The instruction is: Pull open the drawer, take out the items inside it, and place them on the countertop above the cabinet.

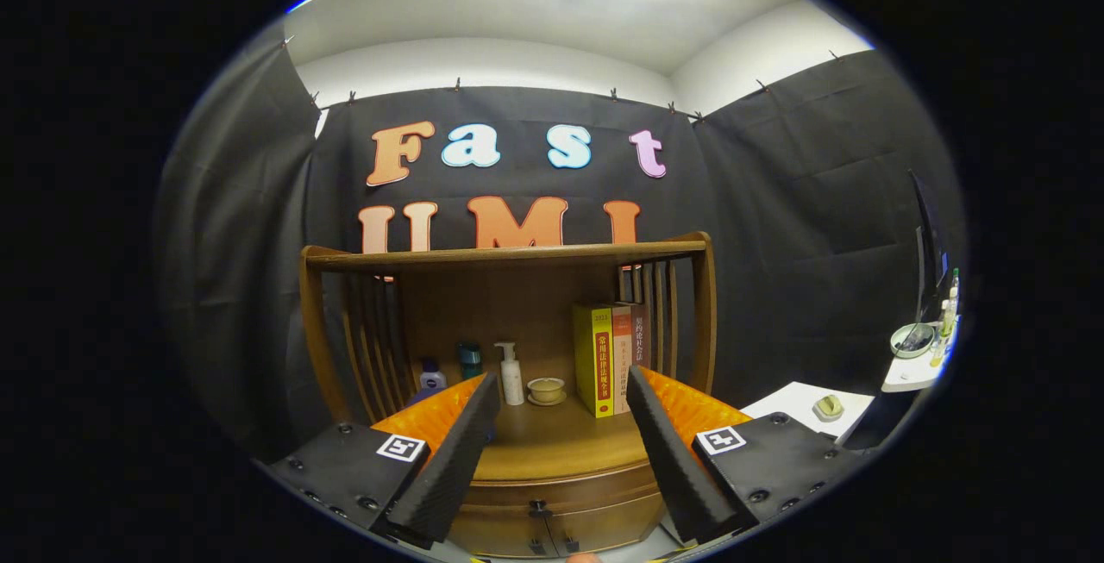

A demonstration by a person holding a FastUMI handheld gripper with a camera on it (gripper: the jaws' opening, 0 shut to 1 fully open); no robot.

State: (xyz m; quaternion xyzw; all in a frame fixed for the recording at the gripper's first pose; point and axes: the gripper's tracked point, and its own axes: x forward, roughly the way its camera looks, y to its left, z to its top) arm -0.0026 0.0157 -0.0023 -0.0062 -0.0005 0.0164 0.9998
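Cabinet front [552,503] is partly cut off below and blocked by both fingers, so only the middle strip of the drawer [561,485] shows, closed, with a small dark knob [539,509] on it; contents not visible. More small knobs lower down are hard to make out. Something pale at the very bottom between the fingers, can't tell what.

Countertop [552,447] sits under a wooden shelf frame [509,254] with slatted sides. On it, toward the back: a small bottle with dark cap [431,375], a dark teal cup or jar [469,359] (too small to be sure), a white pump bottle [511,373], a small bowl on a saucer [546,390], and upright books [611,358] standing together on the right.

Off to the right, a white side table [798,399] with a small pale object [829,407]; further right a shelf with bottles, blurred.

Gripper [561,447] is spread wide, fingers well apart, holding nothing and touching nothing; countertop and drawer lie ahead between the fingers.
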